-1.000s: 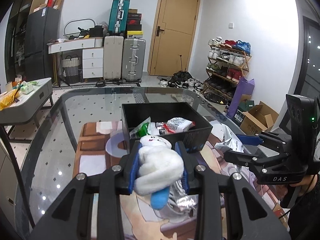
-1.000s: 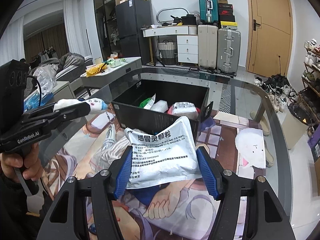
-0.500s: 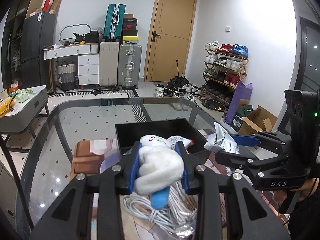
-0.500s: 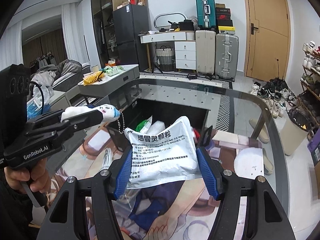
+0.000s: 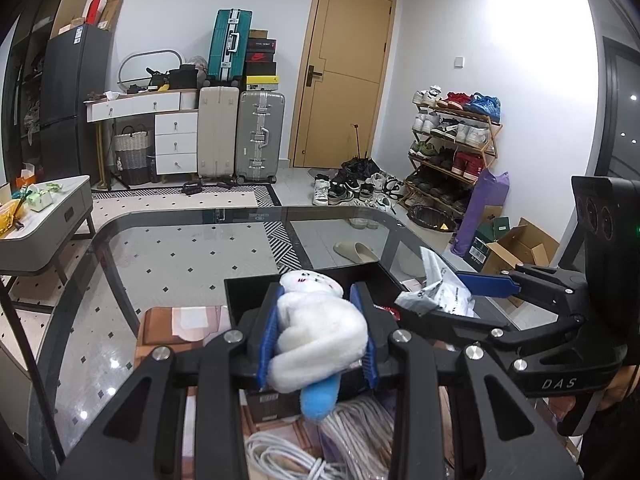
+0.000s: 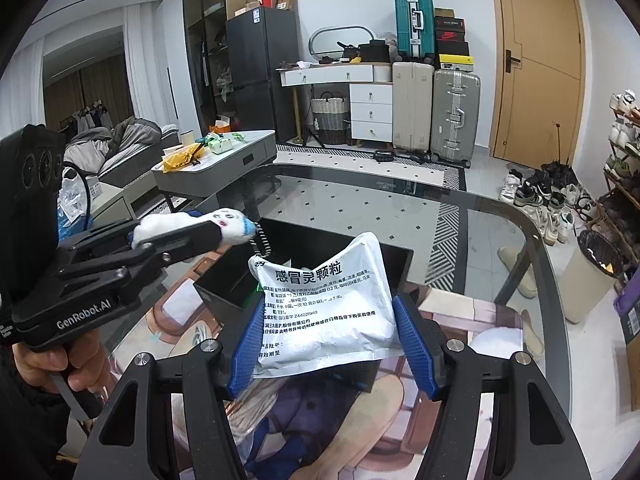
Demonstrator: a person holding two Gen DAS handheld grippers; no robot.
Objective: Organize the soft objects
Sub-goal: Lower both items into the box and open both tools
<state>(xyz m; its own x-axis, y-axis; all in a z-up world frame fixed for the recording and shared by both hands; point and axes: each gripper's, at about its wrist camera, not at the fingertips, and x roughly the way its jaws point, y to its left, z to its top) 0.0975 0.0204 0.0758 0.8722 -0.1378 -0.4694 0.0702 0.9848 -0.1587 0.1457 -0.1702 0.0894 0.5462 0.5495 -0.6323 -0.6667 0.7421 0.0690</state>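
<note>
The left gripper is clamped on a white plush toy. The right gripper is clamped on a silver pouch, both above the black box.

Your left wrist camera looks forward and slightly down along its fingers, close above the black bin, facing the door. Your right wrist camera tilts down more steeply beside it. Both views share the bin, glass table and suitcases.

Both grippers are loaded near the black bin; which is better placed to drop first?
Left, probably: its plush toy already hangs over the black bin's near wall, while the right gripper's medicine pouch sits slightly short of it.
</note>
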